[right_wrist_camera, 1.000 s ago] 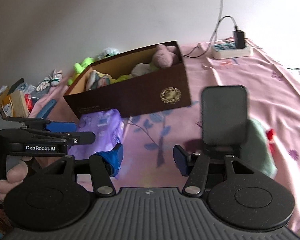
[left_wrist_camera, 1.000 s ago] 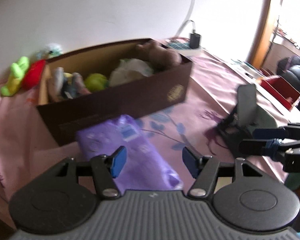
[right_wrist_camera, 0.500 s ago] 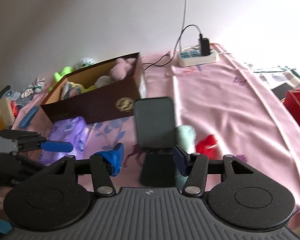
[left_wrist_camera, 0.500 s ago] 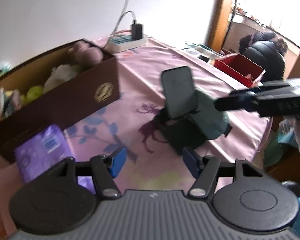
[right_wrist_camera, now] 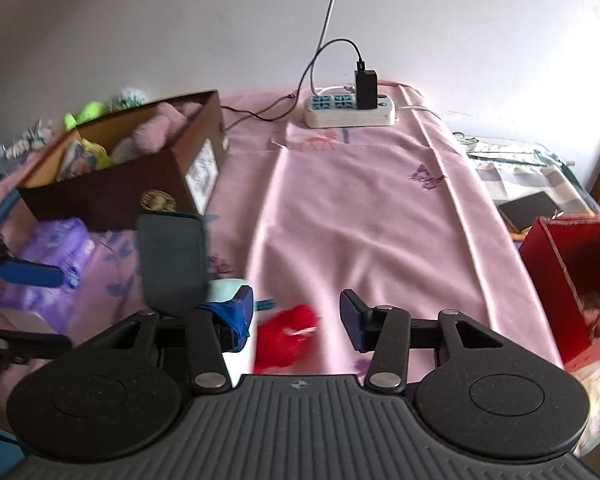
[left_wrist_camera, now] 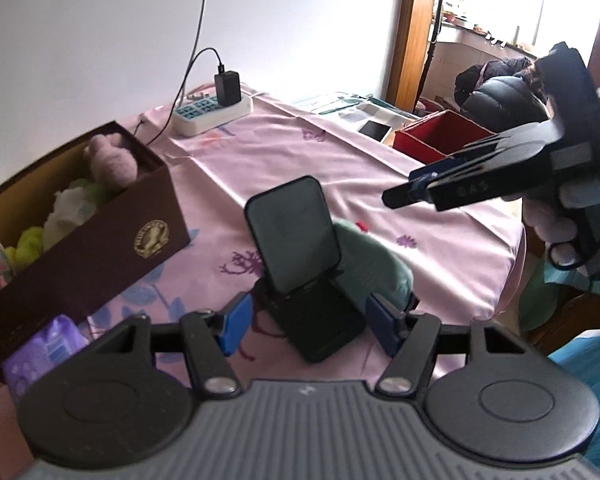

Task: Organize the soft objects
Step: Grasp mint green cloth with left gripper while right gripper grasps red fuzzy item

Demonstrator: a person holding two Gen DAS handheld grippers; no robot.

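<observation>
Counter (right_wrist_camera: 380, 216): pink flowered cloth fills mid-frame in both views.
Brown box (left_wrist_camera: 100, 248): centre left, open top, stuffed with soft toys, a pink plush one (left_wrist_camera: 114, 158) at its near end.
Green soft thing (left_wrist_camera: 372, 264): lies behind the dark phone stand (left_wrist_camera: 300, 248), touching it.
Red soft toy (right_wrist_camera: 286, 334): low centre in the right view only, blurred, just ahead of the right claw (right_wrist_camera: 298, 318).
Right claw: jaws wide apart, empty.
Left claw (left_wrist_camera: 308, 322): jaws wide apart, empty, framing the stand's base.
</observation>
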